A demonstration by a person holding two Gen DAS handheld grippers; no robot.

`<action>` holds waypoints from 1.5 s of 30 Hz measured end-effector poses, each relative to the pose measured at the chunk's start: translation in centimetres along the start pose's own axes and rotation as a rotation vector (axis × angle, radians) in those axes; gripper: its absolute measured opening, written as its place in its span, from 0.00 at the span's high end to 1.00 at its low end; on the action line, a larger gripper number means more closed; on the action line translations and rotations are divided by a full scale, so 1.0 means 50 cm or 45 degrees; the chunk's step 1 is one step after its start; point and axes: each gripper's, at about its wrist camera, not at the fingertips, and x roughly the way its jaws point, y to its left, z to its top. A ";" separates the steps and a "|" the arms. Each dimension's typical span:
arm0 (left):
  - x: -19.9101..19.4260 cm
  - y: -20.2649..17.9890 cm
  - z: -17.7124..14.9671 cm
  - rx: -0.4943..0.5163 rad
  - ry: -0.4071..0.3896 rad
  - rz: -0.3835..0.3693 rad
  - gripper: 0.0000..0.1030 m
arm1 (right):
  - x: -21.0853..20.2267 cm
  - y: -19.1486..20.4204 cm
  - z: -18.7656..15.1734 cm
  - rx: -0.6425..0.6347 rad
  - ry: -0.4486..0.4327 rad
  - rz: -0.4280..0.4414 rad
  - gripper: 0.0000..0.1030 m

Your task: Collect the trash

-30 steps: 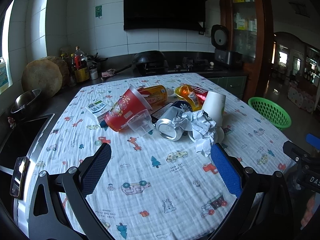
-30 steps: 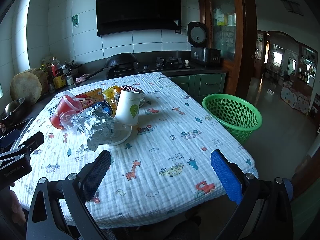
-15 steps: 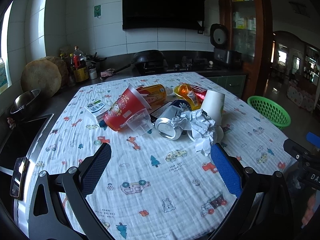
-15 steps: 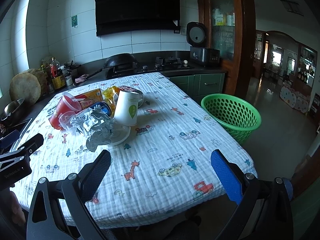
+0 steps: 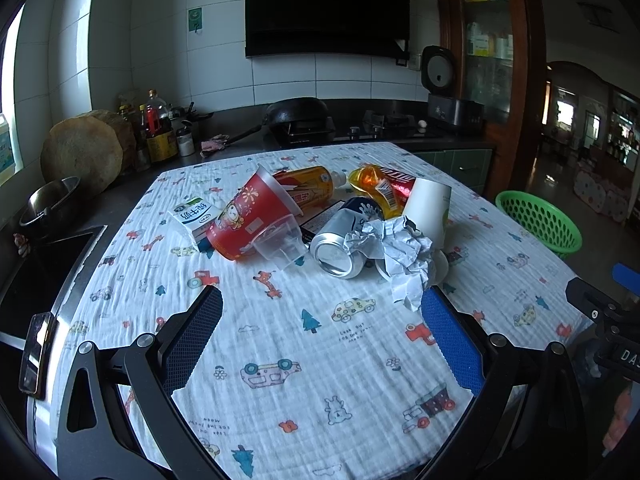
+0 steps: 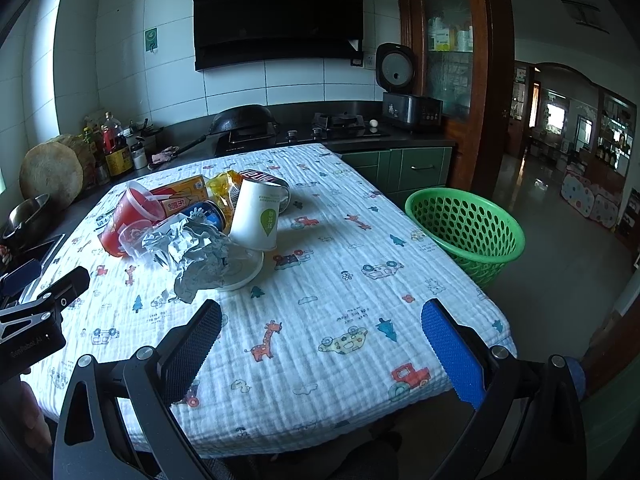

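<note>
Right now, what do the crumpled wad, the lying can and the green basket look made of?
Crumpled wad: probably foil or foil-backed paper, silvery with sharp creases. Can: bare shiny metal base, likely aluminium. Green basket: glossy perforated moulded plastic.

The left gripper and right gripper hover side by side, level, both with jaws spread wide and holding nothing, the left one's fingertips nearer the heap

"LOOK OUT for the MOON" printed on the tablecloth, Chinese characters on the milk carton beside the red cup
</note>
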 end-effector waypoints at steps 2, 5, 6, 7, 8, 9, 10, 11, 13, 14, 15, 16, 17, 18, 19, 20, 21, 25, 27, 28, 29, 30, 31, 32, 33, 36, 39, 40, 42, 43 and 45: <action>0.001 0.000 0.000 0.001 0.002 0.001 0.05 | 0.001 0.001 0.001 -0.004 0.001 0.000 0.06; 0.002 0.002 0.001 -0.001 0.003 -0.003 0.05 | 0.002 0.003 0.001 -0.002 0.002 0.002 0.06; 0.003 0.002 0.002 -0.002 0.004 -0.004 0.05 | 0.002 0.004 0.001 -0.002 0.001 0.002 0.06; 0.004 0.002 0.001 -0.003 0.006 -0.006 0.05 | 0.002 0.004 0.001 -0.004 0.001 0.000 0.06; 0.005 0.003 0.001 -0.003 0.008 -0.007 0.05 | 0.002 0.005 0.001 -0.005 0.001 -0.001 0.06; 0.006 0.003 0.001 -0.003 0.009 -0.007 0.05 | 0.002 0.005 0.001 -0.003 0.001 -0.001 0.06; 0.007 0.003 0.000 -0.003 0.010 -0.007 0.05 | 0.002 0.005 0.001 -0.002 0.002 0.000 0.06; 0.007 0.003 0.000 -0.003 0.010 -0.007 0.05 | 0.002 0.005 0.001 -0.003 0.002 0.000 0.06; 0.008 0.004 0.000 -0.006 0.012 -0.009 0.05 | 0.002 0.005 0.001 -0.005 0.001 -0.001 0.06; 0.009 0.004 -0.001 -0.007 0.013 -0.009 0.05 | 0.002 0.005 0.000 -0.005 0.002 0.003 0.06; 0.009 0.004 -0.001 -0.007 0.015 -0.009 0.05 | 0.003 0.006 0.000 -0.005 0.002 0.002 0.06; 0.010 0.004 -0.002 -0.008 0.017 -0.009 0.05 | 0.003 0.006 0.000 -0.007 0.003 0.002 0.06; 0.011 0.004 -0.002 -0.008 0.018 -0.007 0.05 | 0.003 0.006 -0.001 -0.007 0.002 0.003 0.06; 0.012 0.005 -0.002 -0.010 0.019 -0.005 0.05 | 0.004 0.007 -0.001 -0.008 0.001 0.005 0.06; 0.012 0.006 -0.003 -0.010 0.019 -0.004 0.05 | 0.004 0.007 -0.001 -0.009 0.003 0.004 0.06; 0.012 0.005 -0.003 -0.011 0.018 -0.003 0.05 | 0.005 0.007 -0.001 -0.011 0.005 0.003 0.06; 0.012 0.005 -0.002 -0.011 0.017 -0.003 0.05 | 0.006 0.009 0.000 -0.012 0.007 0.005 0.06; 0.017 0.004 -0.001 -0.016 0.021 -0.003 0.05 | 0.008 0.011 0.001 -0.019 0.007 0.008 0.06; 0.021 0.003 0.000 -0.015 0.030 -0.002 0.05 | 0.009 0.010 0.001 -0.019 0.007 0.012 0.06; 0.023 0.002 0.001 -0.014 0.034 -0.004 0.05 | 0.012 0.011 0.003 -0.021 0.007 0.014 0.06; 0.024 0.001 0.002 -0.014 0.037 -0.004 0.05 | 0.014 0.011 0.005 -0.021 0.008 0.015 0.06; 0.025 0.001 0.002 -0.014 0.037 -0.001 0.05 | 0.016 0.011 0.006 -0.021 0.008 0.021 0.06; 0.026 0.000 0.003 -0.013 0.038 0.003 0.05 | 0.019 0.011 0.008 -0.021 0.008 0.026 0.06; 0.028 0.000 0.004 -0.012 0.039 0.007 0.05 | 0.022 0.011 0.009 -0.022 0.010 0.030 0.06; 0.029 0.000 0.005 -0.012 0.042 0.010 0.05 | 0.025 0.010 0.011 -0.025 0.012 0.036 0.06; 0.036 -0.003 0.008 -0.011 0.052 0.020 0.05 | 0.035 0.011 0.016 -0.032 0.018 0.045 0.06; 0.042 -0.007 0.012 -0.010 0.058 0.025 0.05 | 0.045 0.008 0.021 -0.039 0.026 0.051 0.06; 0.043 -0.009 0.014 -0.011 0.060 0.023 0.05 | 0.047 0.008 0.022 -0.040 0.025 0.048 0.06; 0.045 -0.011 0.018 -0.014 0.059 0.023 0.05 | 0.050 0.006 0.026 -0.047 0.023 0.044 0.06; 0.046 -0.012 0.020 -0.016 0.059 0.023 0.05 | 0.051 0.005 0.027 -0.050 0.023 0.042 0.06; 0.049 -0.012 0.023 -0.019 0.061 0.023 0.05 | 0.054 0.003 0.032 -0.054 0.022 0.042 0.06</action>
